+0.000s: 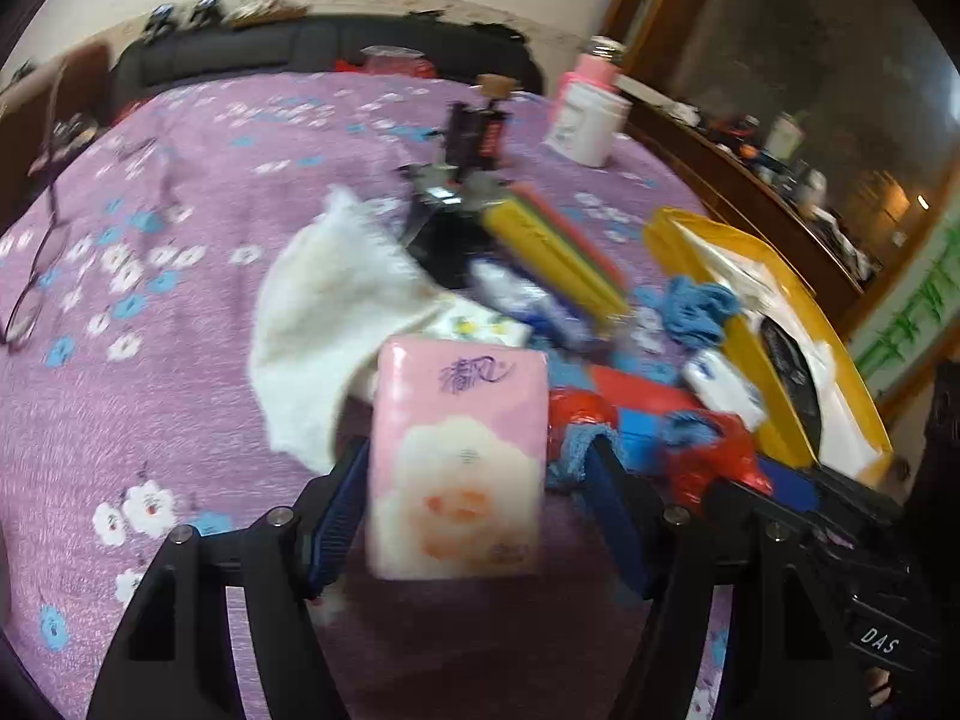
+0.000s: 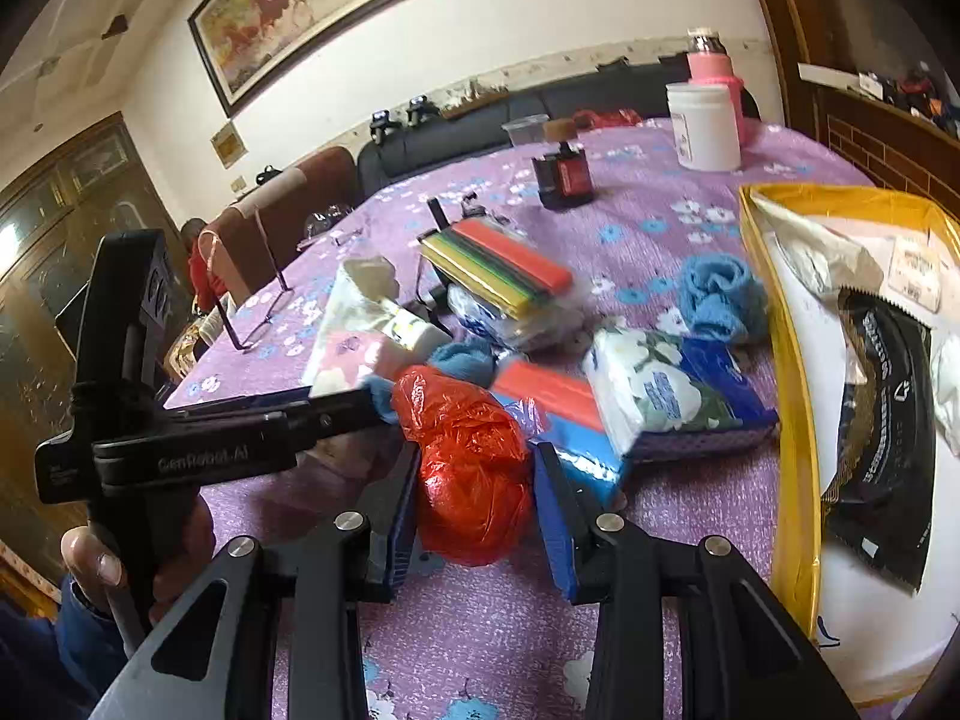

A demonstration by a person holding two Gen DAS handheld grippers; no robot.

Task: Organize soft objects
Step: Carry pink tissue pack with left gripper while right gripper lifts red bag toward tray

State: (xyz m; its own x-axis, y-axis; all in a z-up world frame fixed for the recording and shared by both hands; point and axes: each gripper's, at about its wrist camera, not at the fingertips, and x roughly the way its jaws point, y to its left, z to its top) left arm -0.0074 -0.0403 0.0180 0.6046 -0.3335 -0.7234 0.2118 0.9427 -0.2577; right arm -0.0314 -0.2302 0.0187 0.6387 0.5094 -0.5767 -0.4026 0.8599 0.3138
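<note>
left wrist view: left gripper [image 1: 462,468] brackets a pink tissue pack [image 1: 459,456]; blue pads stand clear of its sides, so it looks released, contact uncertain through blur.
right wrist view: right gripper [image 2: 474,474] is clenched on a red plastic bag [image 2: 468,462], both pads pressing its sides.
pile: white towel [image 1: 324,324] at 10 o'clock of the pink pack; floral tissue pack [image 2: 654,390] at 2 o'clock of the red bag; blue cloth [image 2: 720,297] beyond it.
yellow-rimmed bag [image 2: 780,324]: at 3 o'clock, holds only packets, none of the loose soft goods.
progress: judged early; most soft items lie loose on the purple tablecloth [image 2: 660,540].
remaining: move bag, packs, cloths, towel.
</note>
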